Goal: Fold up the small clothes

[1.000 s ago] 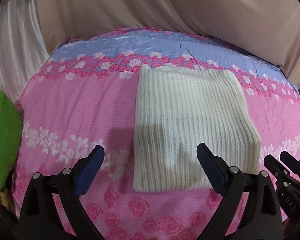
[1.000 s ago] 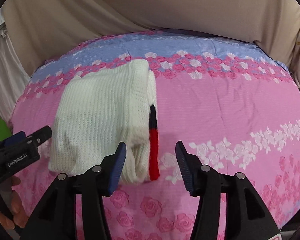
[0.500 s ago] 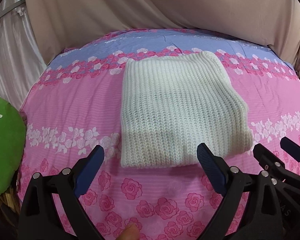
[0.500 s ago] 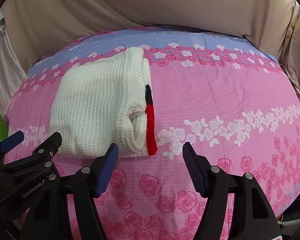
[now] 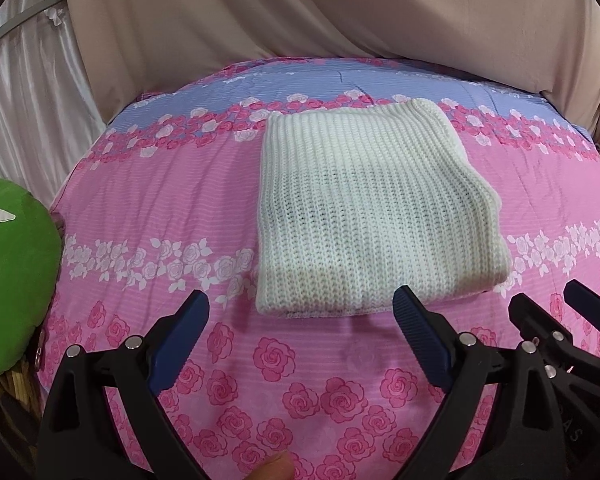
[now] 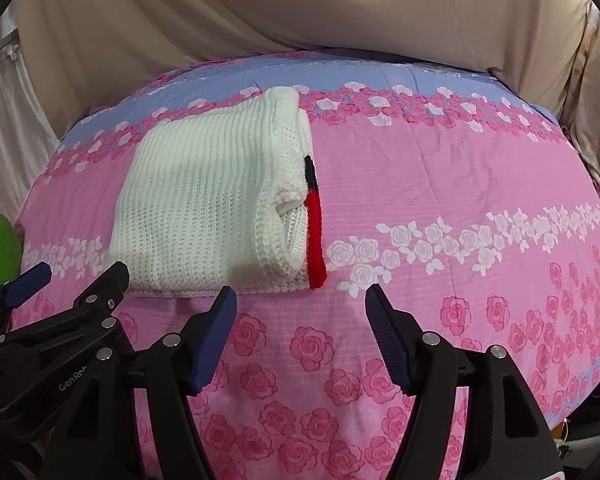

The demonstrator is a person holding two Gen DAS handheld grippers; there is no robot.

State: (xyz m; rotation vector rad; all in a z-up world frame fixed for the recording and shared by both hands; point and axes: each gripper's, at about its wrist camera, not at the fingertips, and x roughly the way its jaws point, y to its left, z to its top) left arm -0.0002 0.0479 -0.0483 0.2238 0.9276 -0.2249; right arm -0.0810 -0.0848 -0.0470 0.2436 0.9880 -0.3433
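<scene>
A white knitted garment [image 5: 372, 216] lies folded into a neat rectangle on the pink flowered bedspread [image 5: 160, 208]. In the right wrist view the garment [image 6: 208, 208] shows a red and black stripe [image 6: 314, 236] along its right edge. My left gripper [image 5: 300, 312] is open and empty, held just short of the garment's near edge. My right gripper [image 6: 300, 304] is open and empty, near the garment's near right corner. Each gripper shows at the edge of the other's view: the right one [image 5: 556, 316] and the left one [image 6: 68, 284].
A green cushion [image 5: 12, 280] sits at the bed's left edge. Beige cloth [image 5: 320, 12] hangs behind the bed, with a pale curtain [image 5: 24, 80] at the left. The bedspread has a blue band [image 6: 340, 76] at the far side.
Both grippers have drawn back from the folded garment toward the near edge of the bed. The garment has stayed in place, and both grippers stay open.
</scene>
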